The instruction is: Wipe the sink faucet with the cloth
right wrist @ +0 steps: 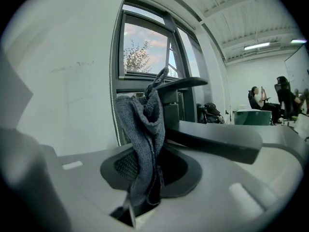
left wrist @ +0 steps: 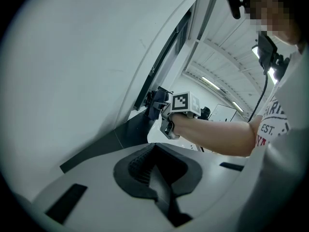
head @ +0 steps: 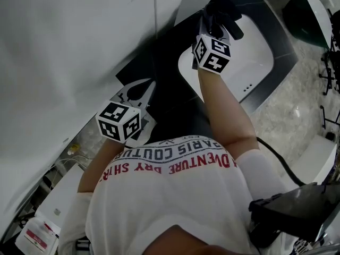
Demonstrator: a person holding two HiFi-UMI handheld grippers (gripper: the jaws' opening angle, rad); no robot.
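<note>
While clamped — cloth at faucet edge.

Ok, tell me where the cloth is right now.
The cloth is clamped in the right hand-held gripper, beside the dark faucet at the back of the white sink, top centre of the head view.

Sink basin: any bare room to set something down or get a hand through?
Free: the white sink basin, between the right gripper and the dark rim. Crowded: at that gripper, where cloth and faucet bunch together.
</note>
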